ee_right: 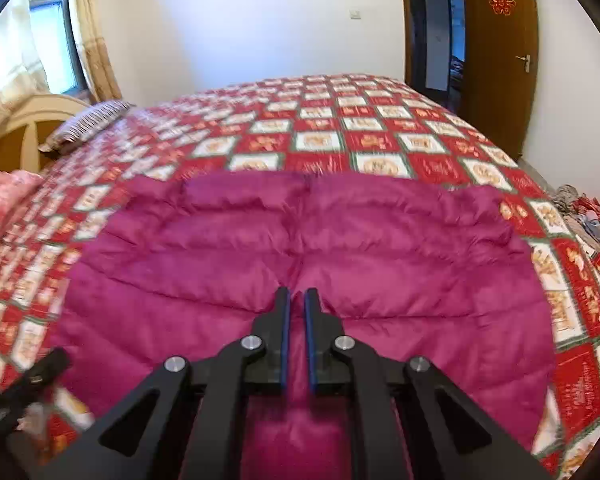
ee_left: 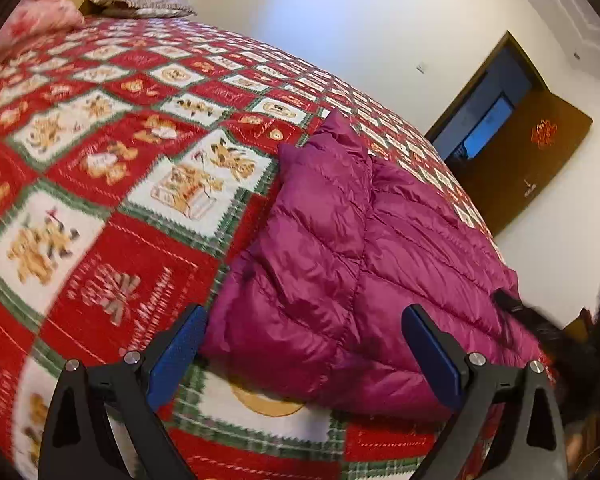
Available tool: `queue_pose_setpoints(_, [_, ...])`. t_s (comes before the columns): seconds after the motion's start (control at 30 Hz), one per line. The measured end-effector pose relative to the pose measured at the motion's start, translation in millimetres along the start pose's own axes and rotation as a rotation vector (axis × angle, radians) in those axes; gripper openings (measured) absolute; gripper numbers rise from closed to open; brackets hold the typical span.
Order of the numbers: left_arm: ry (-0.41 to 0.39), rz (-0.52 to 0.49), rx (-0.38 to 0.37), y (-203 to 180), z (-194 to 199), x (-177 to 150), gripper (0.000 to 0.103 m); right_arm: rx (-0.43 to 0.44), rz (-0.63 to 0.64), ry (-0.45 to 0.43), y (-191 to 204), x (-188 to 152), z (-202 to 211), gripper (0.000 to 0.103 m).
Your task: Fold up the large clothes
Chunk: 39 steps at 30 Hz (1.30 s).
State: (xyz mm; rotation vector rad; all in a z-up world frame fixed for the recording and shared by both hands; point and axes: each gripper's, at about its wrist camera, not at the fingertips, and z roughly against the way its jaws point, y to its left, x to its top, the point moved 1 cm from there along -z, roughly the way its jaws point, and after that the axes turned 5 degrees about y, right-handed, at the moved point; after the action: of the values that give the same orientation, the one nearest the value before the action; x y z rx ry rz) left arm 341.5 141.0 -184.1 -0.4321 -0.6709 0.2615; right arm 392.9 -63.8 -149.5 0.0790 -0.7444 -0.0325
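Note:
A magenta quilted down jacket (ee_left: 356,264) lies on the bed's red, white and green patchwork quilt (ee_left: 112,168). My left gripper (ee_left: 304,340) is open, its blue pads (ee_left: 176,356) on either side of the jacket's near left edge, a little above it. In the right wrist view the jacket (ee_right: 300,248) spreads wide across the quilt (ee_right: 380,136). My right gripper (ee_right: 297,300) hangs over the jacket's near middle with its jaws almost together, a narrow gap between the pads; I cannot see cloth pinched between them. The left gripper (ee_right: 28,384) shows at that view's lower left edge.
Pillows (ee_left: 144,2) and a pink bundle (ee_left: 40,16) lie at the headboard end. A brown door (ee_right: 496,52) stands open past the bed's far corner. A window with curtains (ee_right: 52,40) is beside the headboard. Crumpled clothes (ee_right: 580,212) lie off the bed's right side.

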Motion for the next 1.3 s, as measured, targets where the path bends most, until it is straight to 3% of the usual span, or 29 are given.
queue_pose_setpoints(0.1, [-0.002, -0.023, 0.042, -8.6, -12.5, 1.9, 0.099, 0.0, -0.028, 0.029, -2.1, -14.6, -21.7, 0.009])
queue_pose_setpoints(0.37, [0.02, -0.064, 0.171, -23.4, -29.7, 13.4, 0.099, -0.02, -0.003, 0.016, 1.7, -21.9, -22.4, 0.009])
queue_pose_setpoints(0.43, [0.02, -0.068, 0.199, -22.0, -28.7, 13.1, 0.099, -0.012, -0.009, 0.014, 1.2, -21.5, -24.0, 0.009])
queue_pose_setpoints(0.6, [-0.021, -0.101, 0.384, -22.5, -12.7, 10.2, 0.099, -0.008, -0.012, 0.009, 3.6, -21.4, -26.3, 0.009])
queue_pose_setpoints(0.77, [-0.018, -0.083, 0.429, -16.8, -6.6, 10.6, 0.099, -0.01, -0.01, 0.005, 3.2, -21.2, -26.9, 0.009])
queue_pose_setpoints(0.8, [-0.014, -0.071, 0.409, -16.0, -5.4, 10.1, 0.099, -0.009, -0.011, 0.005, 2.9, -21.4, -26.9, 0.009])
queue_pose_setpoints(0.87, [0.01, -0.021, 0.298, -13.1, -7.1, 9.3, 0.099, -0.009, -0.009, 0.005, 2.5, -21.5, -27.0, 0.009])
queue_pose_setpoints(0.93, [0.041, 0.071, 0.094, -9.8, -12.8, 5.3, 0.099, -0.011, -0.008, 0.004, 2.2, -21.6, -27.1, 0.009])
queue_pose_setpoints(0.97, [0.052, 0.11, 0.031, -9.2, -17.5, 4.3, 0.099, -0.011, -0.007, 0.004, 2.0, -20.9, -27.5, 0.009])
queue_pose_setpoints(1.13, [0.032, 0.131, -0.078, -18.7, -36.3, 15.2, 0.099, -0.007, -0.01, 0.005, 1.8, -20.5, -28.1, 0.009])
queue_pose_setpoints(1.23, [0.011, 0.221, -0.226, -8.5, -46.4, 23.7, 0.099, -0.015, -0.005, 0.014, 3.2, -19.7, -30.6, 0.009])
queue_pose_setpoints(1.3, [-0.028, 0.281, -0.276, 0.4, -49.3, 27.7, 0.099, -0.021, 0.002, 0.016, 5.7, -20.0, -31.3, 0.009])
